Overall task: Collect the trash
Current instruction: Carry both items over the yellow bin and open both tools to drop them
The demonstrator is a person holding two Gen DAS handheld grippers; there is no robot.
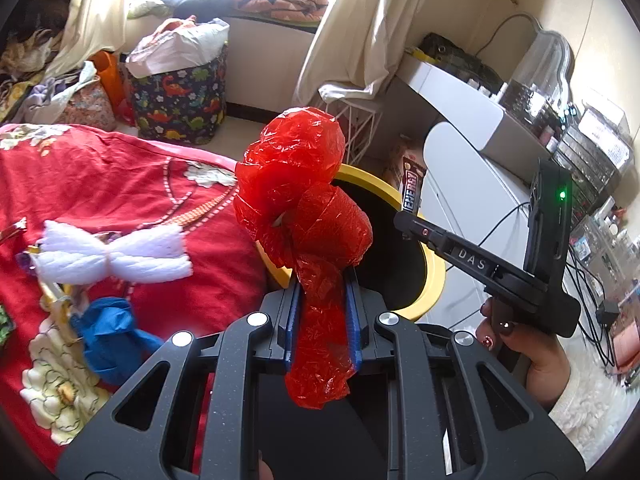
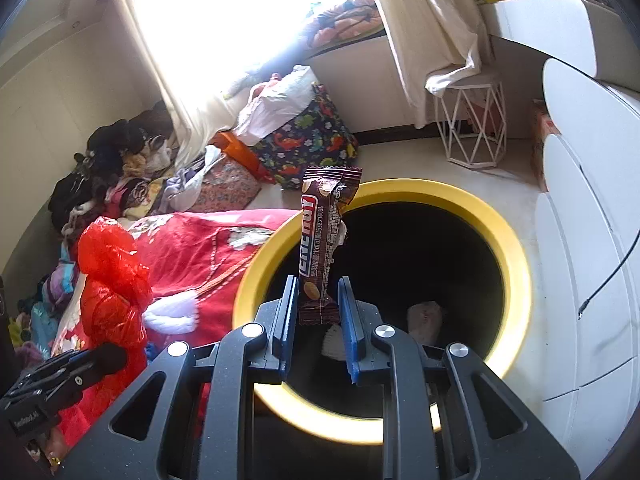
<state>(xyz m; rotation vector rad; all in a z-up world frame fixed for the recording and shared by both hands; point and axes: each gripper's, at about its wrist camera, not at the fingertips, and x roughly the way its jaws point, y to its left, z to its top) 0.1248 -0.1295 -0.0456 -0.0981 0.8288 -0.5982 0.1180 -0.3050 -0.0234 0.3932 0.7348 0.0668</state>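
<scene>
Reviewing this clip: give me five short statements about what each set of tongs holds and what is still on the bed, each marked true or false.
1. The left tongs grip a crumpled red plastic bag. True.
2. The right tongs are empty. False: a brown snack wrapper stands between them.
3. The snack wrapper is in front of the dark opening of the yellow-rimmed bin. True.
4. The bin is empty. False: pale scraps lie at its bottom.
5. The red bedspread has been cleared. False: a white foam piece and blue crumpled material lie on it.
</scene>
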